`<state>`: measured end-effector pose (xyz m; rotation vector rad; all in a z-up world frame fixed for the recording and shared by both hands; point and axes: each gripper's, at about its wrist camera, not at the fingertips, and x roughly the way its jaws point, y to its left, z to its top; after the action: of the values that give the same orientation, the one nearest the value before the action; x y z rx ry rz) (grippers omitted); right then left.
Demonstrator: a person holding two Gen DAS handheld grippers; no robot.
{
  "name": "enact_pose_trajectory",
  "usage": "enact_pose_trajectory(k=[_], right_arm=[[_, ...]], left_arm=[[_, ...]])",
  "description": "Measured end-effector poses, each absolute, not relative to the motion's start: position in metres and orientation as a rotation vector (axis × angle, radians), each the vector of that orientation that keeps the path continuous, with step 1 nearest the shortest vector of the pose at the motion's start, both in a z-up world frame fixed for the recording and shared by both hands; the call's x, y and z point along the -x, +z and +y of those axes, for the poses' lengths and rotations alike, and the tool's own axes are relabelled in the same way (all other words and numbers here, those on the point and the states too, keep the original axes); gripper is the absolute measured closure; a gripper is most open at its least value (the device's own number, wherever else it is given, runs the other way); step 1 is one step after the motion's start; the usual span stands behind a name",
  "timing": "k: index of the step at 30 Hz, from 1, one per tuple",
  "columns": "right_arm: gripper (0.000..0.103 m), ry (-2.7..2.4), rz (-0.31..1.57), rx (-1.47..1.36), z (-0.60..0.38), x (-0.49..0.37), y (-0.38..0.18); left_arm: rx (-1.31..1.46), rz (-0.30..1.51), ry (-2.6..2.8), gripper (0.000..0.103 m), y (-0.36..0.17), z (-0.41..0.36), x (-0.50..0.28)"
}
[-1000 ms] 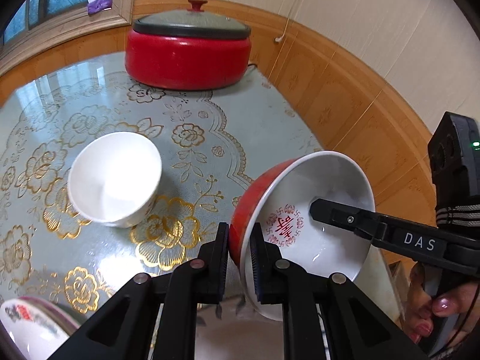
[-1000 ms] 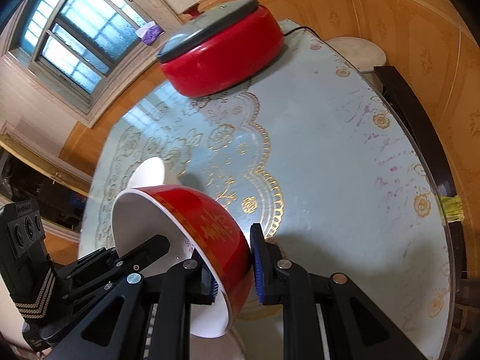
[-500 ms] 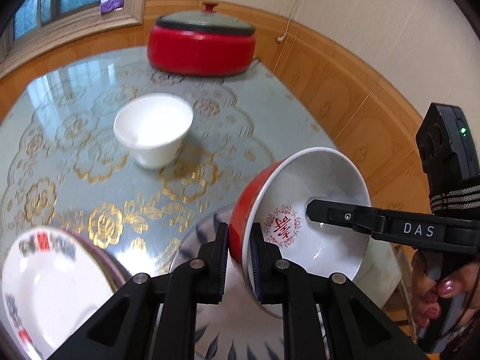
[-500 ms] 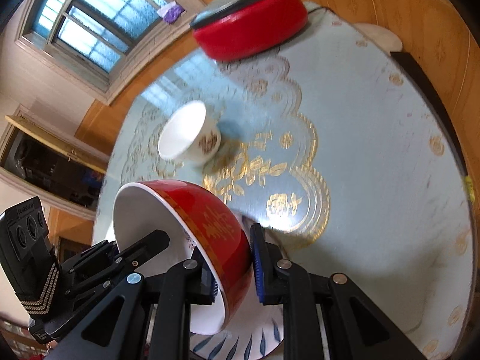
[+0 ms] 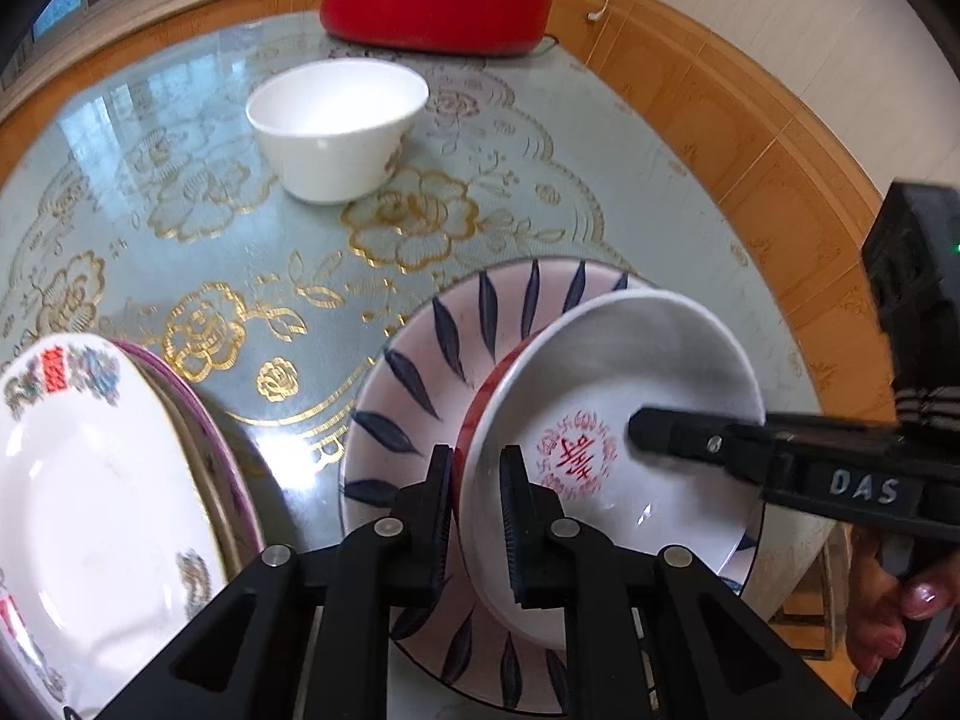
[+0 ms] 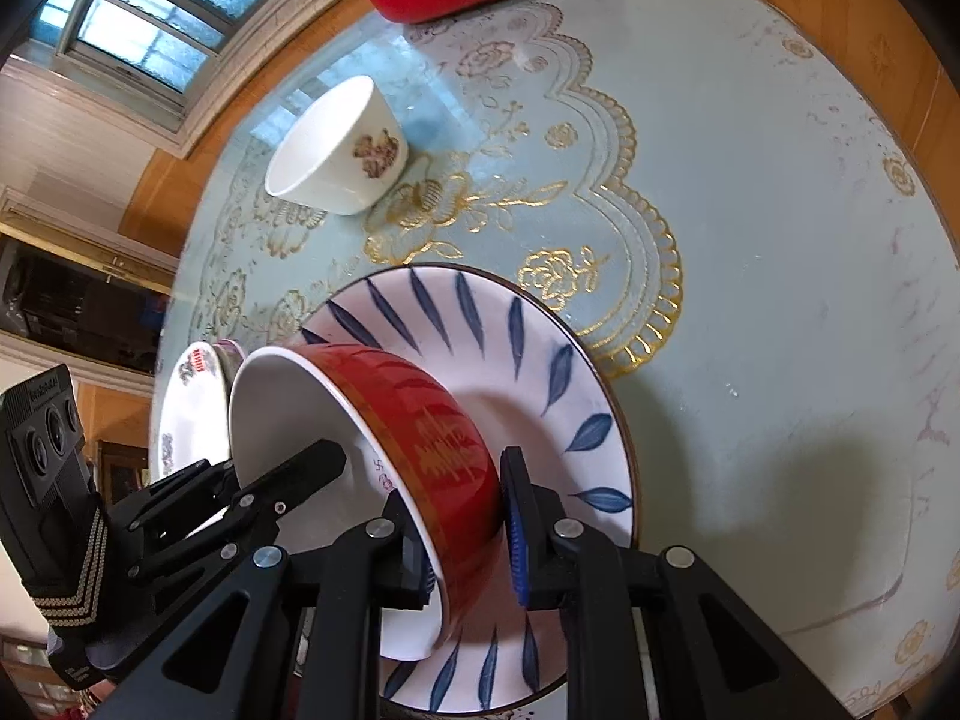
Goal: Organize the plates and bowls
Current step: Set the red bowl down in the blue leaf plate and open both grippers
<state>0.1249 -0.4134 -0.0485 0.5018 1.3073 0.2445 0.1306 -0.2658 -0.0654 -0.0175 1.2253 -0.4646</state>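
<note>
A: Why was the red bowl [image 5: 606, 420] held by both grippers?

B: Judging by its tilt, for control. L gripper [image 5: 474, 510] pinched the near rim, one finger inside, one on the red wall. R gripper [image 6: 462, 516] clamped the opposite rim the same way: inner finger in the white, outer pad on the red. Jaws of both narrow, closed on the rim. Two grips probably kept a glossy, sloped wall from twisting out.

A: Where was it?

B: Over the blue-leaf plate [image 6: 540, 360], tipped on edge, mouth facing the L cam. Couldn't tell if its foot touched the plate. Looked like it was meant to sit in the plate, bowl on plate.

A: Bowl appearance?

B: Red outside w/ gold band and gold character, white inside, red character medallion at the bottom. Glazed, empty, looked clean.

A: Other items?

B: White bowl [image 5: 336, 126] upright farther back on the table [image 6: 780, 240], well apart. Plate stack [image 5: 90, 480] at L. Red cooker [image 5: 432, 6] at far edge.
</note>
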Motion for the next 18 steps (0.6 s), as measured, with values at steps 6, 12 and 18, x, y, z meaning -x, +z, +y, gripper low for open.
enact_pose_trajectory(k=[6, 12, 18], right_arm=[[0.083, 0.22, 1.309, -0.452, -0.4123, -0.1256, -0.0466], [0.082, 0.2, 1.312, -0.428, -0.411, -0.1242, -0.0473], [0.078, 0.201, 1.313, -0.424, -0.4147, -0.1228, -0.0421]], left_arm=[[0.021, 1.242, -0.47, 0.089, -0.0696, -0.2666, -0.128], [0.024, 1.235, -0.475, 0.089, -0.0687, -0.2667, -0.1259], [0.013, 1.213, -0.479, 0.084, -0.064, -0.2684, -0.1237]])
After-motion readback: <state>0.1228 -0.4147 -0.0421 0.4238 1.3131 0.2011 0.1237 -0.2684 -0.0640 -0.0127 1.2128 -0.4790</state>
